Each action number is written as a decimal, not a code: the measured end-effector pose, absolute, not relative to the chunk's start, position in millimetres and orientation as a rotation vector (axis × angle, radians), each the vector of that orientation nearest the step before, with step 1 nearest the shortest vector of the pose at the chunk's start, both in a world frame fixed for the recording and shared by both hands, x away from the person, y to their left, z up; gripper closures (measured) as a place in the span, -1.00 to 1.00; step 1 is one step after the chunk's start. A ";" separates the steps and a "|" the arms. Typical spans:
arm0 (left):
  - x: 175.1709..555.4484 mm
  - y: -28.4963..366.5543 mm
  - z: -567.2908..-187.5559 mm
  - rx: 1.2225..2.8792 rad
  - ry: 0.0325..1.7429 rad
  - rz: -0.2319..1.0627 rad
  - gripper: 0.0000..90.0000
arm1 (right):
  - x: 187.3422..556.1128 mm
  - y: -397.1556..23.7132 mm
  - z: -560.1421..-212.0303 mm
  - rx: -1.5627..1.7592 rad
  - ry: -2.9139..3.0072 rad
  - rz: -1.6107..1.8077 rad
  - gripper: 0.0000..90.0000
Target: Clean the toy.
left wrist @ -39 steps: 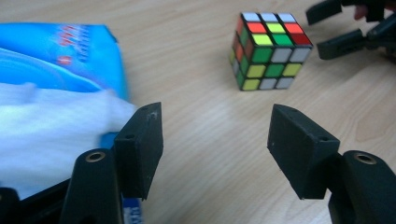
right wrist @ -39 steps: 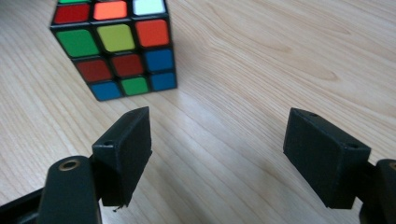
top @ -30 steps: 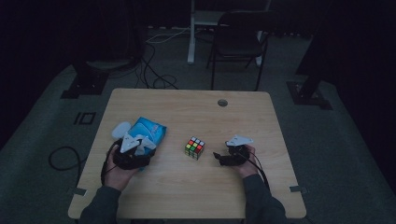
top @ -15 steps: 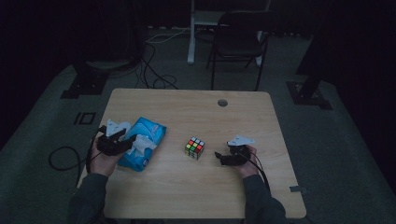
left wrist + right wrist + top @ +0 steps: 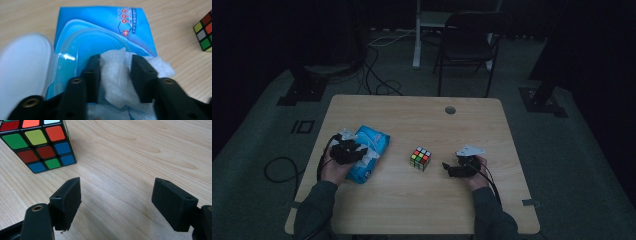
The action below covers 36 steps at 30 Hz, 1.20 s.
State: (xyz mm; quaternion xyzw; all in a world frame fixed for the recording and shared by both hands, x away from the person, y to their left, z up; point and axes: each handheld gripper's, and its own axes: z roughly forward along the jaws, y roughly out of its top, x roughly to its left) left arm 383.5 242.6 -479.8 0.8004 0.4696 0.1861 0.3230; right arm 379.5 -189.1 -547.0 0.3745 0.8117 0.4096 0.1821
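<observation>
Light wooden table (image 5: 422, 200) in dark room: left gripper (image 5: 115, 65) clamped on white wet wipe (image 5: 113, 75) over blue wipes pack (image 5: 368, 152) near left edge; right gripper (image 5: 116, 202) spread wide beside multicoloured puzzle cube (image 5: 420, 158), mid-table.

Bare table (image 5: 472, 125) btwn cube (image 5: 420, 158) & right tool (image 5: 453, 170); wipes pack (image 5: 367, 152) blocks left.

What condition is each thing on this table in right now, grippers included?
Wet wipes pack: lying flat, lid flipped open.
Wipe: partly pulled out of the pack.
Left gripper: shut on the wipe.
Right gripper: open, empty, low over the table.
Rubik's cube: scrambled, resting free.
</observation>
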 end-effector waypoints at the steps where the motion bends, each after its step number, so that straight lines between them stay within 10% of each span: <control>1: 383.3 242.8 -478.4 2.090 1.235 0.485 0.55 | 379.4 -189.1 -546.9 1.056 2.291 1.156 -0.48; 8: 375.3 237.9 -465.9 2.078 1.205 0.533 0.93 | 379.3 -190.3 -546.2 1.062 2.285 1.158 -0.46; 24: 360.7 228.0 -440.5 1.966 0.997 0.425 0.93 | 378.1 -188.6 -545.7 1.045 2.281 1.161 -0.43; 36: 372.8 234.7 -477.9 2.056 1.211 0.572 0.06 | 377.6 -188.3 -545.5 1.040 2.281 1.160 -0.43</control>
